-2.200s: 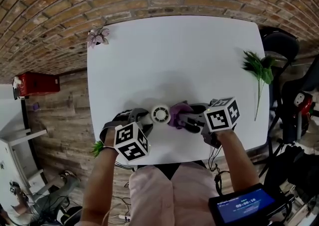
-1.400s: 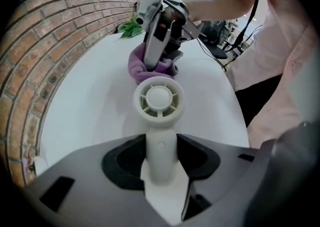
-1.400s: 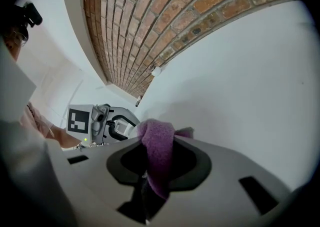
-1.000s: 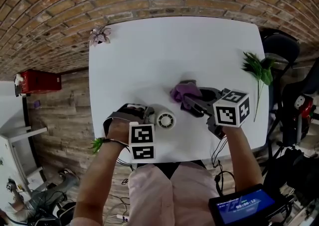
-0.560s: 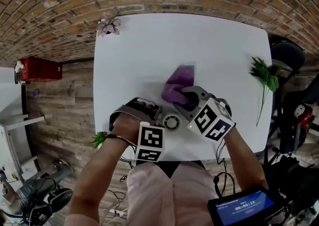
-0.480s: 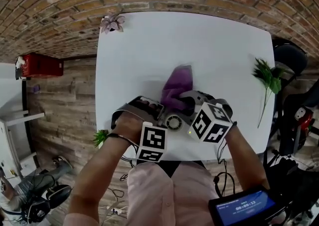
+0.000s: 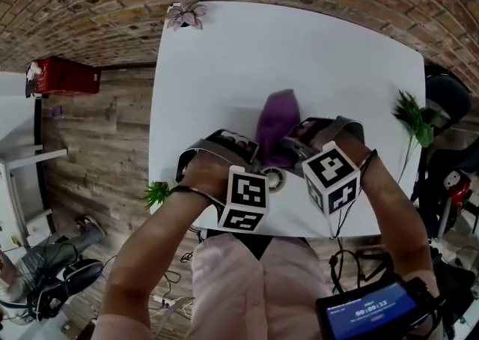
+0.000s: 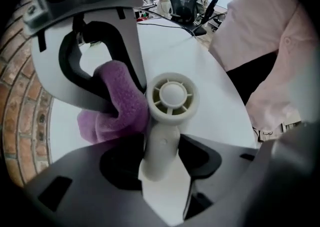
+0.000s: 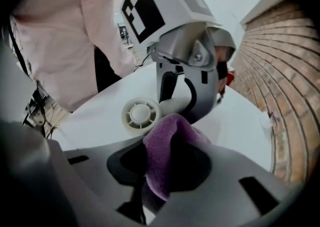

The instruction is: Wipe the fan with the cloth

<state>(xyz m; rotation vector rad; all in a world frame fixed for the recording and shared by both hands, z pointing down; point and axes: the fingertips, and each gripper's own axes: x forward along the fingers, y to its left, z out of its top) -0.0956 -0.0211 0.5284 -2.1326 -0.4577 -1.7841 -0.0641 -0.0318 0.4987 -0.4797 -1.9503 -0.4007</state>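
My left gripper [image 8: 160,158], its jaws just eased a little wider, clasps the white fan [image 8: 172,96] by its handle near the table's [image 7: 224,54] front edge. My right gripper [image 9: 160,171] is clenched on the purple cloth [image 9: 167,141], which presses against the fan's head.

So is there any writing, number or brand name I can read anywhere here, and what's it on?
"00:00:13", as best I can tell, small and blurred: on the blue screen, bottom right of the head view.
No letters: the left marker cube and right marker cube carry only black-and-white square patterns.
No print visible: the fan, the cloth.
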